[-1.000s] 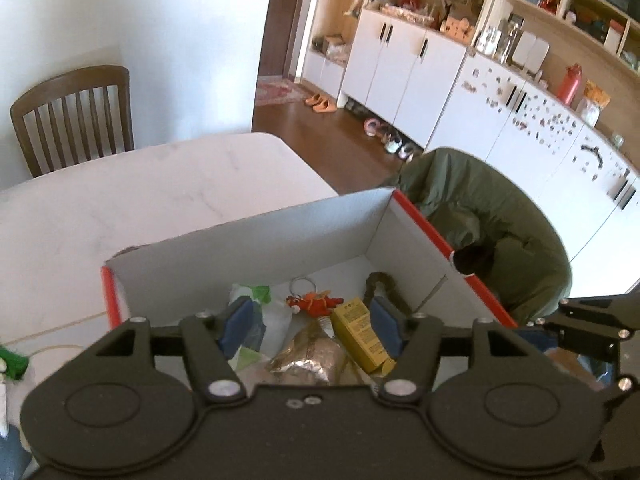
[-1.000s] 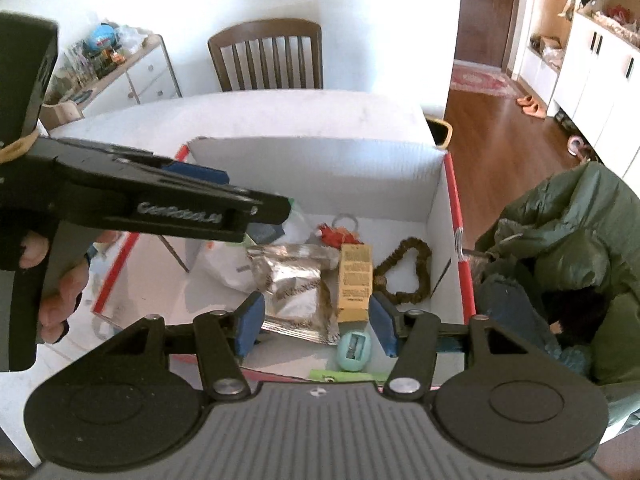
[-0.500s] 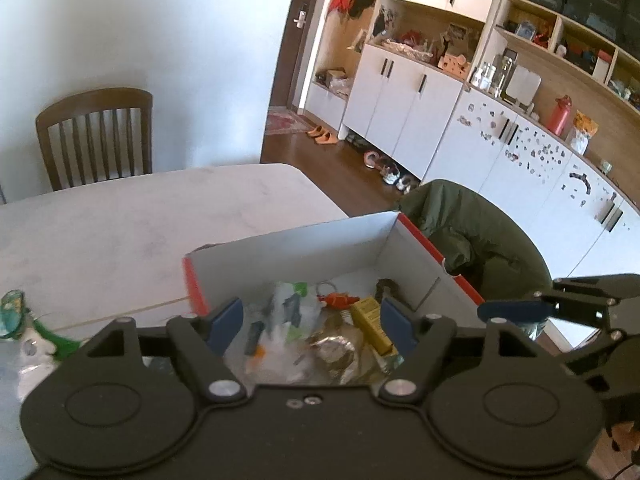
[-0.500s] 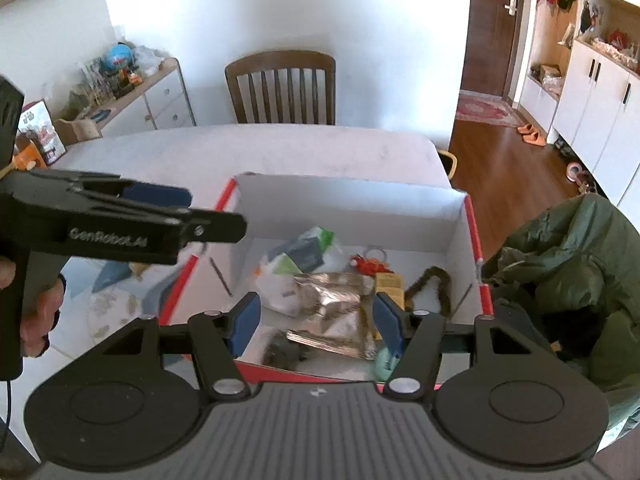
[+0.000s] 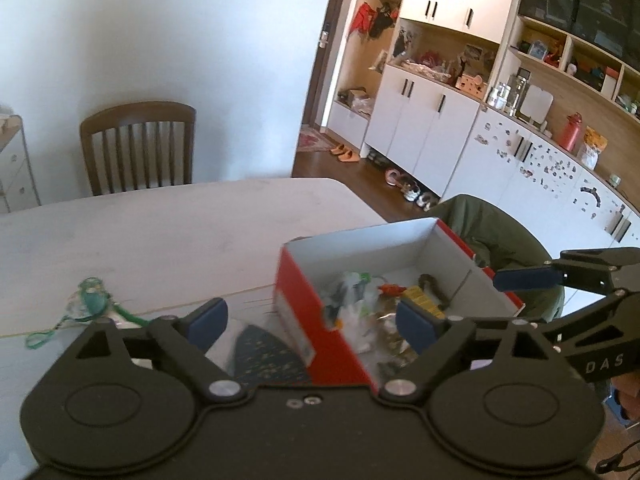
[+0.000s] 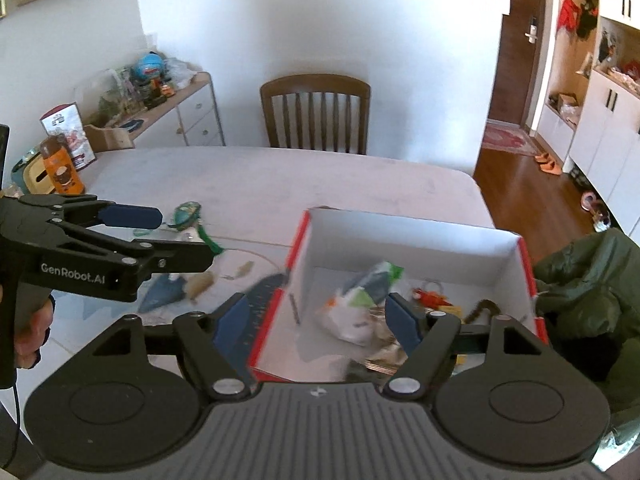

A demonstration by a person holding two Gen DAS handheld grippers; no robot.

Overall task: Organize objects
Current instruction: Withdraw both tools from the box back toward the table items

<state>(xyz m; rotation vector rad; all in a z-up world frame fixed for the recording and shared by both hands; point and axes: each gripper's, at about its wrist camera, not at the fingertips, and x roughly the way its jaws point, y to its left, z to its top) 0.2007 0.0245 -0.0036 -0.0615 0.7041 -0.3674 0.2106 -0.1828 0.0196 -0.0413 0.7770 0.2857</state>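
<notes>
1. Both grippers have pulled back and up from the red-and-white cardboard box (image 6: 408, 240) since a second ago; each now hangs spread and empty.
2. Left of the box, loose items lie on the table (image 6: 280, 184): a dark patterned pouch (image 5: 268, 356), probably fabric, nearest the left gripper (image 5: 308, 320); its long axis points away.
3. Right gripper (image 6: 312, 320) straddles the box wall.
4. Lettering reads "GenRobot.AI".

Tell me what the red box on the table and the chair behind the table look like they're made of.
The box looks like cardboard: thin, flat folded walls, matte white inside and a glossier red outside. The chair looks like dark brown wood with a smooth finish: slatted back under a curved top rail. The table seems pale stone or laminate; I can't tell which.
</notes>
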